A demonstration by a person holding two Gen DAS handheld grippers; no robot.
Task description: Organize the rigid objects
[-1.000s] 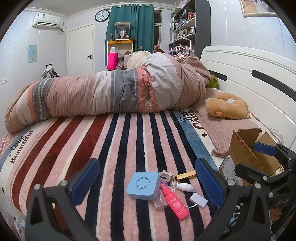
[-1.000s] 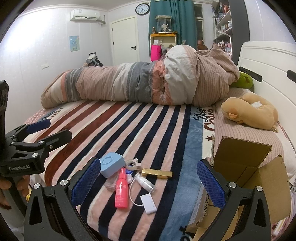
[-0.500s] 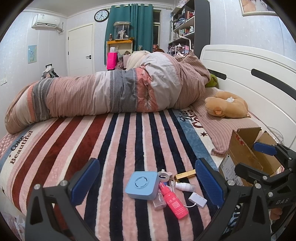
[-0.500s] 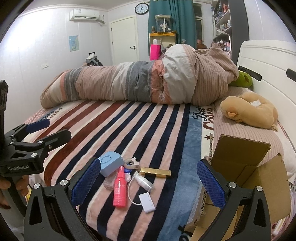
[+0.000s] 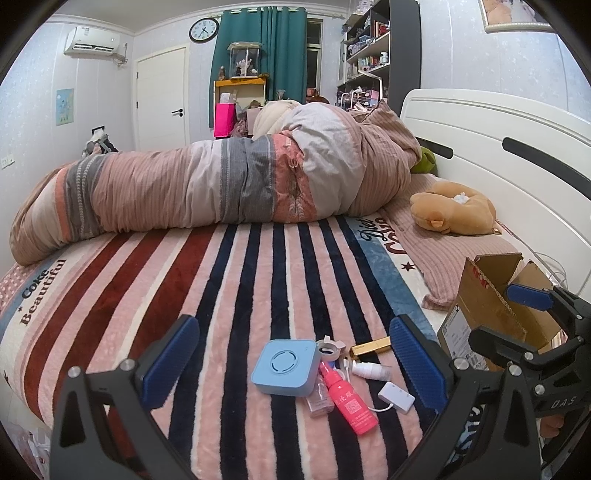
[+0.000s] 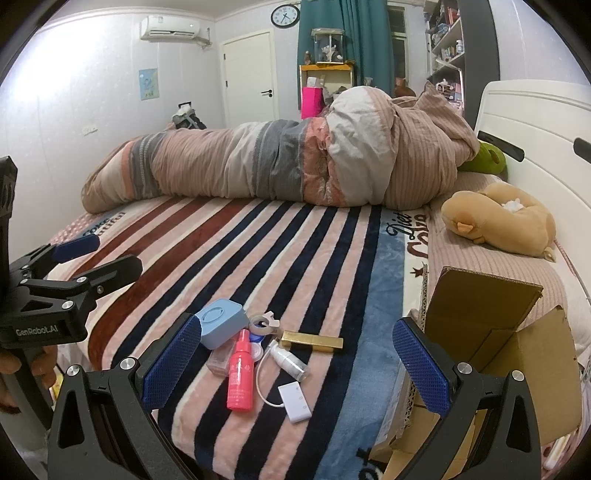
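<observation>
1. Two grippers: the left gripper (image 5: 293,363) and the right gripper (image 6: 297,363) both have their blue fingers spread wide apart and grip nothing. Each hangs above the near edge of the bed, with the little heap of things lying between and beyond its fingers.
2. One blue square box (image 5: 285,367) with a ring pattern on top, at the left of the heap.
3. One pink bottle (image 5: 349,400) lying on its side, touching a clear small bottle (image 5: 320,400) that is partly under the blue box.
4. One white small bottle (image 5: 370,369) on its side, just beside one gold bar-shaped case (image 5: 370,347).
5. One white adapter (image 5: 396,397) with a thin cable, at the near right of the heap.
6. One tape roll (image 5: 330,347) just behind the pink bottle's cap.
7. One open cardboard box (image 6: 491,332) stands at the right of the heap, flaps up, near the bed's edge.
8. The surface is a striped blanket (image 5: 229,295) in pink, navy and dark red. Behind lie one rolled quilt (image 5: 221,184) and one tan plush toy (image 5: 454,212) by the white headboard (image 5: 498,147).
9. The room has one wall clock (image 5: 204,30), green curtains, one white door, one air conditioner and shelves.
</observation>
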